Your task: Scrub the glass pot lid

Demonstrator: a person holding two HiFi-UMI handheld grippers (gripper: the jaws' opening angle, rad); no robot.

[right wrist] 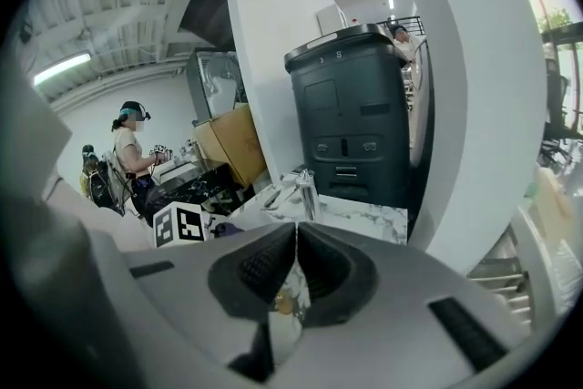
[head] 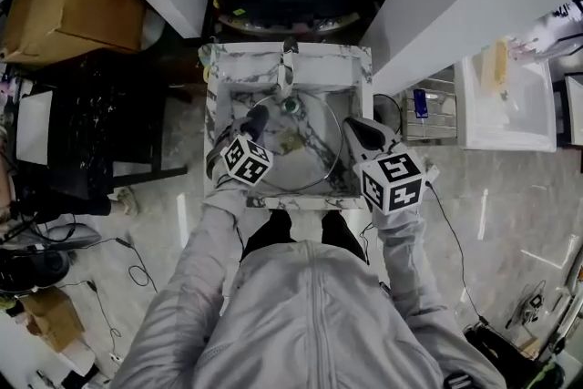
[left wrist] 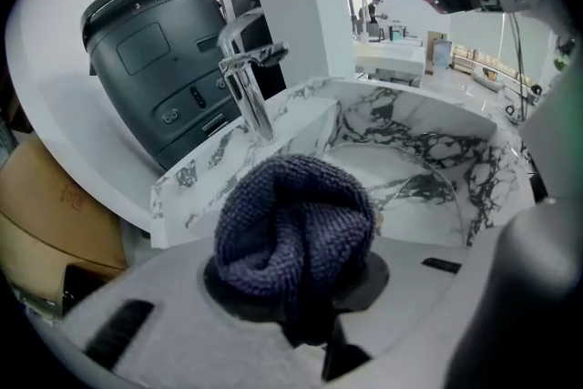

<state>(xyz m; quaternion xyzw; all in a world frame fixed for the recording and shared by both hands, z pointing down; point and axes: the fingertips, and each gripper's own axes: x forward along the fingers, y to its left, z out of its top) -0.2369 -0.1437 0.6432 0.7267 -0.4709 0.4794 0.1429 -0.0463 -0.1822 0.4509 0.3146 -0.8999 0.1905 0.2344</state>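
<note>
Glass lid (head: 305, 161) rim in tight right gripper (head: 352, 127) jaws, beneath left gripper (head: 253, 125) jaws' cloth (left wrist: 291, 219).

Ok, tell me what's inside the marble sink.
A round clear glass pot lid fills the white marble sink, the right gripper clamping its rim. The left gripper holds a dark blue knitted cloth over it. The basin floor under the cloth is hidden.

My right gripper (right wrist: 296, 230) has its jaws pressed together at the tips. Beyond them I see a chrome faucet (right wrist: 307, 192), a marbled sink rim (right wrist: 364, 219) and a dark grey machine (right wrist: 351, 114).
</note>
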